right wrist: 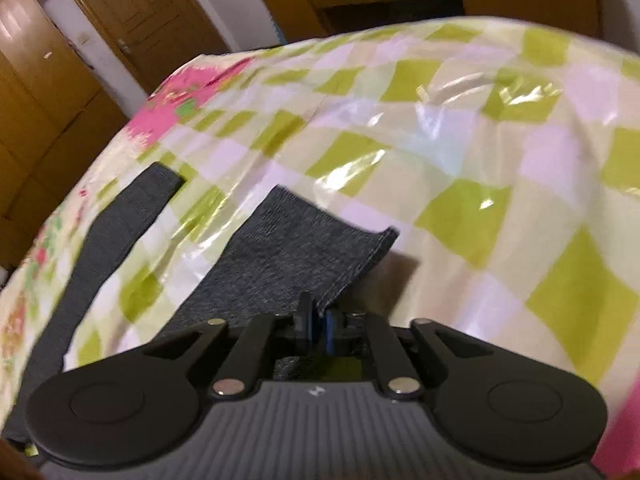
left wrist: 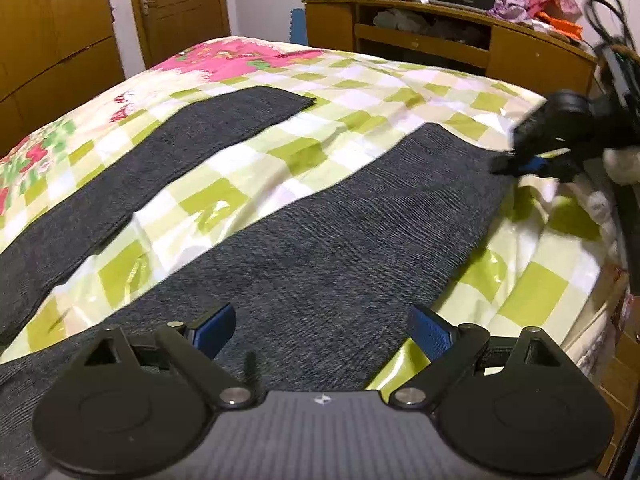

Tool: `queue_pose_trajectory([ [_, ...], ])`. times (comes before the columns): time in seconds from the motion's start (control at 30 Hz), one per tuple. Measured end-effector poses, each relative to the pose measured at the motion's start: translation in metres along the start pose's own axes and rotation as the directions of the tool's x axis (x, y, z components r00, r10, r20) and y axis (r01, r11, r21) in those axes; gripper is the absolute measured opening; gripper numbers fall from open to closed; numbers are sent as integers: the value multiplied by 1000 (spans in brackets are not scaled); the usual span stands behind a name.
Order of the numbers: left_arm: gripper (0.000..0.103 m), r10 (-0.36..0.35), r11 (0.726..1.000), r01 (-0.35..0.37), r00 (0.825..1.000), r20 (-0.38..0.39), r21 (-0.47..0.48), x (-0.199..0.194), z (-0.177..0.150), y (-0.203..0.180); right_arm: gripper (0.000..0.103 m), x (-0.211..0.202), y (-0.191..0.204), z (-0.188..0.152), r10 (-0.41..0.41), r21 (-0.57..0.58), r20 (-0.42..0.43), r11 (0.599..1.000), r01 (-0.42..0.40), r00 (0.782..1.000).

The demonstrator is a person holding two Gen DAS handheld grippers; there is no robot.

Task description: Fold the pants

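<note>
Dark grey pants (left wrist: 320, 248) lie spread on a bed with a green-checked cover (left wrist: 304, 152), the two legs running apart toward the far side. My left gripper (left wrist: 324, 328) hovers open over the wide upper part of the near leg, its blue pads (left wrist: 430, 330) clear of the cloth. My right gripper (right wrist: 318, 316) is shut on the hem corner of that leg (right wrist: 312, 248), which lifts slightly off the cover. In the left wrist view the right gripper (left wrist: 516, 166) sits at the leg's far right end. The other leg (right wrist: 120, 220) lies flat to the left.
A wooden cabinet (left wrist: 440, 40) with a dark screen and heaped clothes stands beyond the bed. Wooden doors and a wardrobe (left wrist: 60, 32) line the left wall. Black cables (left wrist: 612, 12) hang at the right. The bed's edge drops off at the right.
</note>
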State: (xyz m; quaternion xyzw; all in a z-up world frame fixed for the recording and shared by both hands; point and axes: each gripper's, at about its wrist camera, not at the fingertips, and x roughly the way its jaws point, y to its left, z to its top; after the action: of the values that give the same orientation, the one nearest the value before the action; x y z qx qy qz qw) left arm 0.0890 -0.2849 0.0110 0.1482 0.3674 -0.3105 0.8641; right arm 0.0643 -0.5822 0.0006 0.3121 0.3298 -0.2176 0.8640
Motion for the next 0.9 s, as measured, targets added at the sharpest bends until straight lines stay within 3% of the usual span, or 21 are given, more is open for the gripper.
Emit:
queue_pose_trajectory([
  [0.17,103,32,999,-31,999,39,-33,-28,-12,27,16,-42,0,-7,-111,-53,111,992,118,988],
  [0.23,103,65,997,-63,997,42,-46,-43,-26,44,17,-63,20,-15,-58,-147,148,986,80,987],
  [0.33,103,138,988,-136,990,26,-72,-67,-53,76,24,-81,77,-42,101,-334,101,940,-62,990],
  [0.43,103,231,966,-230,973,-5,-116,-96,-88,115,25,-87,149,-89,271,-491,-50,831,-260,961],
  [0.57,103,362,912,-367,930,-58,-186,-138,-136,178,25,-88,240,-168,393,-596,-293,638,-488,872],
  [0.7,103,488,827,-506,863,-132,-246,-169,-180,241,31,-91,316,-245,403,-654,-477,431,-621,782],
  [0.77,103,516,794,-541,841,-161,-276,-180,-197,268,32,-93,344,-284,385,-667,-558,320,-673,735],
  [0.83,103,543,763,-575,818,-189,-295,-188,-213,289,36,-99,368,-319,364,-688,-604,210,-694,709],
  [0.9,103,551,750,-591,807,-213,-299,-192,-228,308,39,-102,389,-349,348,-698,-641,106,-708,684],
])
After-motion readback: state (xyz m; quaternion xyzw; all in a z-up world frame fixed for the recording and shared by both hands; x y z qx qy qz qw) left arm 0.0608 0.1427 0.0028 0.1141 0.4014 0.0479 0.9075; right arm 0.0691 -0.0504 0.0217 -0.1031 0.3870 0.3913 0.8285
